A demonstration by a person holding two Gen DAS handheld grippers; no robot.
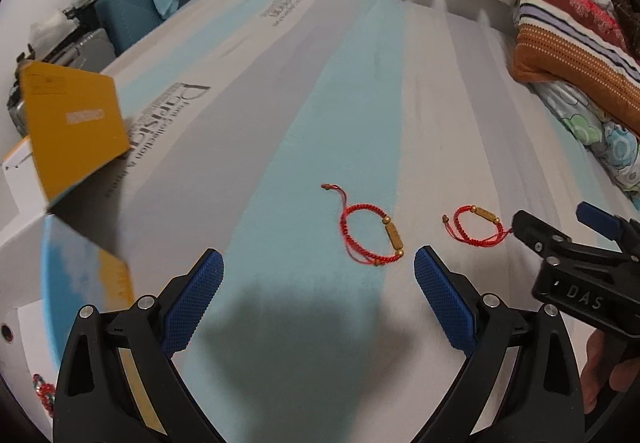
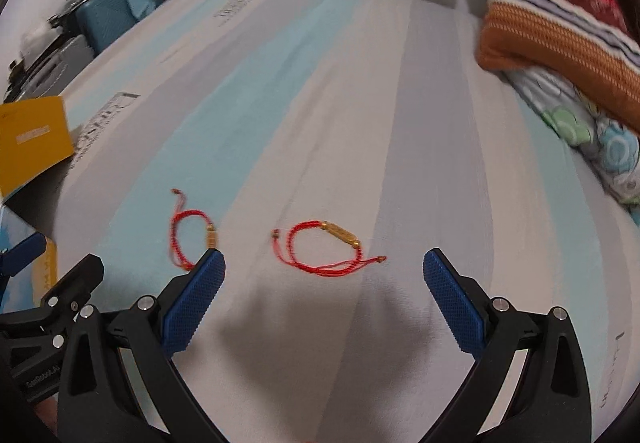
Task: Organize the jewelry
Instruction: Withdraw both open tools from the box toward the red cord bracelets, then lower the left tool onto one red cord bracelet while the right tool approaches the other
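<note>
Two red cord bracelets with gold beads lie flat on the striped bed sheet [image 1: 320, 103]. The left bracelet [image 1: 370, 237] lies just ahead of my left gripper [image 1: 318, 263], which is open and empty. It also shows in the right wrist view [image 2: 192, 237], partly behind my finger. The right bracelet [image 1: 478, 225] [image 2: 326, 245] lies just ahead of my right gripper [image 2: 324, 263], which is open and empty. My right gripper also shows in the left wrist view [image 1: 556, 221], beside that bracelet.
An open yellow and white box [image 1: 72, 131] [image 2: 32, 135] stands at the left on the bed. A beaded item [image 1: 44, 395] lies inside it at the lower left. Striped pillows [image 1: 576, 43] and a floral quilt [image 1: 600, 135] lie at the right. Suitcases [image 1: 124, 11] stand at the far left.
</note>
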